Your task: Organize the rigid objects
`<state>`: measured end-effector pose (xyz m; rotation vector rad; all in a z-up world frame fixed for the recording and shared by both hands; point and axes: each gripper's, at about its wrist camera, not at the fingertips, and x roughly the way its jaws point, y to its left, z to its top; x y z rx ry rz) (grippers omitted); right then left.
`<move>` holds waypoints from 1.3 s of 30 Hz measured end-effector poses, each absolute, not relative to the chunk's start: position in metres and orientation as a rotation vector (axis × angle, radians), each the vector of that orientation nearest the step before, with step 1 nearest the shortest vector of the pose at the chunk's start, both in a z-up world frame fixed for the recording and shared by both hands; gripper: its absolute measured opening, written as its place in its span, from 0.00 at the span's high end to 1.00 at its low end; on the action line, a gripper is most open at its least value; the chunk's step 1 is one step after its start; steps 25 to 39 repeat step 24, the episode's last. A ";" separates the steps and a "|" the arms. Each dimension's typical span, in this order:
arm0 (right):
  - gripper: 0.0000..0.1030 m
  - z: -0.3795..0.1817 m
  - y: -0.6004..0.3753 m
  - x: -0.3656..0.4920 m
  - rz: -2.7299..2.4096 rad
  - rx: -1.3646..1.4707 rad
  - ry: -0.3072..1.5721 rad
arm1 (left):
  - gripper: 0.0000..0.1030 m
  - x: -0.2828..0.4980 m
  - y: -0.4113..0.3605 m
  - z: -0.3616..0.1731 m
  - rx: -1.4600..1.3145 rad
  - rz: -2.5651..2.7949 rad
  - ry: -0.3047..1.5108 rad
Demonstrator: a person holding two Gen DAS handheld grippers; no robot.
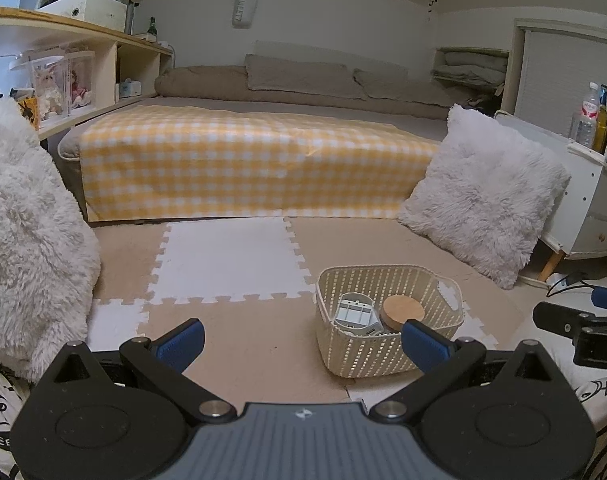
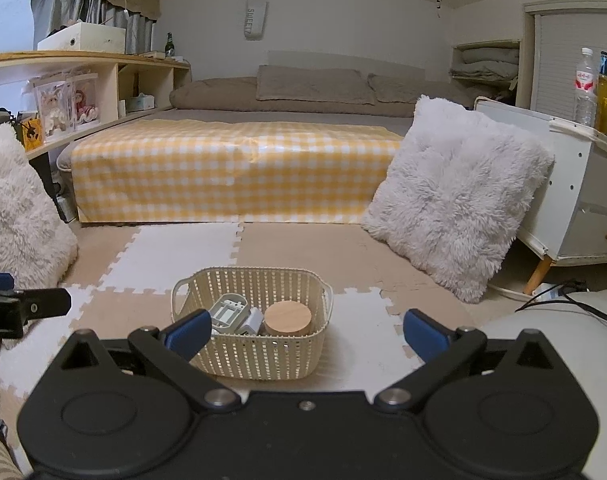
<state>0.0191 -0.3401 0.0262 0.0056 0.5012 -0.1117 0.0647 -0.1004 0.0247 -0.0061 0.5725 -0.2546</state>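
A cream perforated basket (image 1: pixel 367 354) (image 2: pixel 259 360) stands on the foam floor mat. Inside lie a grey-white plastic tray part (image 1: pixel 353 312) (image 2: pixel 227 312), a round jar with a wooden lid (image 1: pixel 403 310) (image 2: pixel 287 316) and a small white block (image 2: pixel 252 320). My left gripper (image 1: pixel 303 344) is open and empty, low over the mat, with the basket just past its right finger. My right gripper (image 2: pixel 305 336) is open and empty, the basket between and just beyond its fingers. The right gripper's body shows at the right edge of the left wrist view (image 1: pixel 579 324); the left gripper's body shows at the left edge of the right wrist view (image 2: pixel 19 308).
A bed with a yellow checked cover (image 1: pixel 247 164) (image 2: pixel 231 172) lies ahead. Fluffy white cushions stand left (image 1: pixel 27 240) (image 2: pixel 15 208) and right (image 1: pixel 483 192) (image 2: pixel 455 200). A white cabinet with bottles (image 2: pixel 587 184) and cables (image 2: pixel 567 292) are at right. Shelves (image 1: pixel 75 68) run along the left wall.
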 end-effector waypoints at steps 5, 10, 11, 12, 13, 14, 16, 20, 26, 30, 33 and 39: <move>0.00 0.026 -0.338 0.019 -0.112 -0.002 0.501 | 0.00 0.065 -0.100 0.024 -0.005 -0.254 0.572; 0.00 0.026 -0.339 0.018 -0.110 -0.002 0.503 | 0.00 0.065 -0.100 0.024 -0.004 -0.254 0.573; 0.00 0.026 -0.339 0.019 -0.110 -0.001 0.503 | 0.00 0.065 -0.100 0.024 -0.003 -0.253 0.573; 0.00 0.027 -0.339 0.019 -0.111 0.000 0.504 | 0.00 0.065 -0.100 0.024 -0.003 -0.253 0.573; 0.00 0.027 -0.339 0.019 -0.111 0.000 0.504 | 0.00 0.066 -0.100 0.024 -0.002 -0.252 0.573; 0.00 0.026 -0.339 0.019 -0.110 0.000 0.504 | 0.00 0.066 -0.099 0.023 -0.002 -0.252 0.573; 0.00 0.026 -0.339 0.019 -0.111 -0.001 0.503 | 0.00 0.067 -0.097 0.023 -0.001 -0.250 0.574; 0.00 0.026 -0.339 0.019 -0.111 -0.002 0.505 | 0.00 0.067 -0.095 0.022 -0.001 -0.249 0.573; 0.00 0.026 -0.339 0.019 -0.112 -0.001 0.504 | 0.00 0.067 -0.094 0.022 0.003 -0.244 0.574; 0.00 0.026 -0.339 0.019 -0.112 -0.001 0.504 | 0.00 0.067 -0.094 0.022 0.003 -0.244 0.574; 0.00 0.026 -0.339 0.019 -0.112 -0.001 0.504 | 0.00 0.067 -0.094 0.022 0.003 -0.244 0.574; 0.00 0.026 -0.339 0.019 -0.112 -0.001 0.504 | 0.00 0.067 -0.094 0.022 0.003 -0.244 0.574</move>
